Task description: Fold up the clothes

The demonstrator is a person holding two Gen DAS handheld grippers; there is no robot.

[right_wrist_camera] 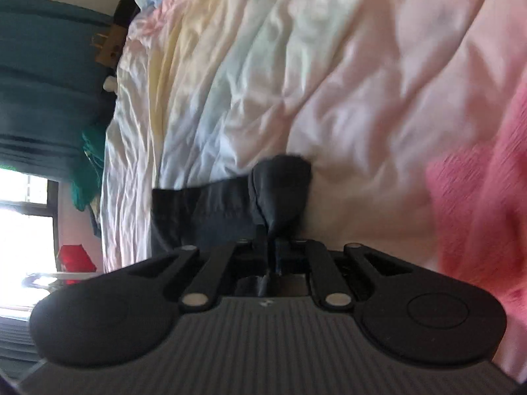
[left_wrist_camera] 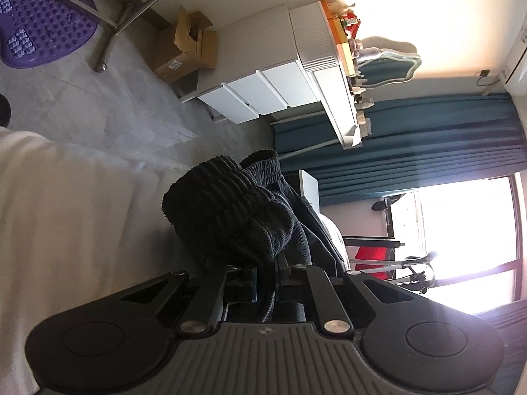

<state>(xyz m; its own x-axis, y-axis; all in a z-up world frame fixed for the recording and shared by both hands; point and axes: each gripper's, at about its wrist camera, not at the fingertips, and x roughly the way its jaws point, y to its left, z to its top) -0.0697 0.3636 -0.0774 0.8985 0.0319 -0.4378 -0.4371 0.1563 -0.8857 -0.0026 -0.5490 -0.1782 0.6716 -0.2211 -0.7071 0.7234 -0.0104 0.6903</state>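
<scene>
Clothes are what we are busy with, and right now it is one dark garment (left_wrist_camera: 230, 210) that we hold up with both tools. Our left gripper (left_wrist_camera: 266, 270) has its jaws squeezed tight on a thick, ribbed bunch of the dark cloth, which looks like a stretchy waistband or a cuff. That bunch hangs in the air in front of the left camera, with the grey floor (left_wrist_camera: 98, 112) and a white chest of drawers (left_wrist_camera: 250, 95) far behind it. Our right gripper (right_wrist_camera: 271, 250) also has its jaws pinched shut on a dark fold of cloth (right_wrist_camera: 280, 184), and a flat stretch of the same dark stuff runs off to the side, close over the bed sheet (right_wrist_camera: 296, 65) with its soft stripes. A pink knitted thing (right_wrist_camera: 477, 214) lies on the bed near the right gripper. We think both tools hold one garment by two spots, but we cannot see the middle part between them, so we cannot be sure. It looks like we are in the lifting and spreading part of the job, or else carrying the garment to lay it down; the blur in the right view fits a moving hand. We cannot tell if it has folds in it. Next we would need to keep both grips tight, keep the cloth pulled straight between the two tools, and bring it down flat on the bed, clear of the pink thing.
</scene>
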